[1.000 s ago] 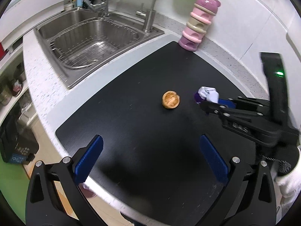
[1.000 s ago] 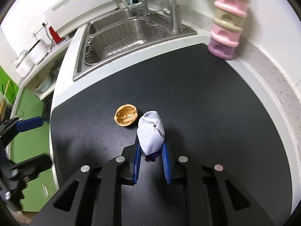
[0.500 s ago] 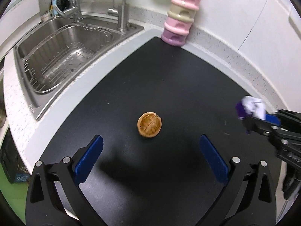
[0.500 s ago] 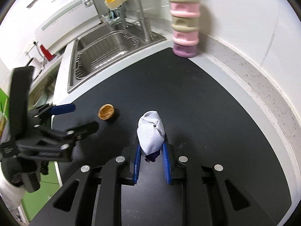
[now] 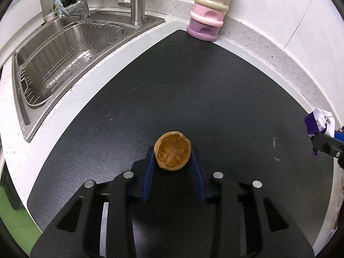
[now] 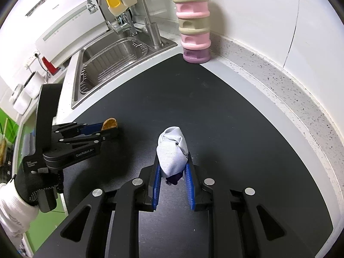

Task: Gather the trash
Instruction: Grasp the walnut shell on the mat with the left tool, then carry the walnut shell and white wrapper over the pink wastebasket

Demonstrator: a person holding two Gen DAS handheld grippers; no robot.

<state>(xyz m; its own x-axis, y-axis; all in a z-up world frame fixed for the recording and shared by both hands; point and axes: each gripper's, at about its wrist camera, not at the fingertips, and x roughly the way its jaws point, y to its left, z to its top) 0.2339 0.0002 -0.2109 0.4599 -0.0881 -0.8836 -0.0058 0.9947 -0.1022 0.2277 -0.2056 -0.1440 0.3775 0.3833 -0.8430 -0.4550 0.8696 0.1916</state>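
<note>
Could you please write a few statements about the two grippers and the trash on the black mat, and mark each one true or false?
1. The left gripper has its pads on either side of the walnut shell. True; its jaws have just been closing.
2. The right gripper is empty. False; it is shut on a crumpled wrapper, white with a purple end.
3. The shell lies with its hollow side up. True.
4. The stacked container stands in the sink. False; it stands on the counter at the mat's far corner, beside the sink.
5. Other scraps lie loose on the mat. False; only the shell and the wrapper show.
</note>
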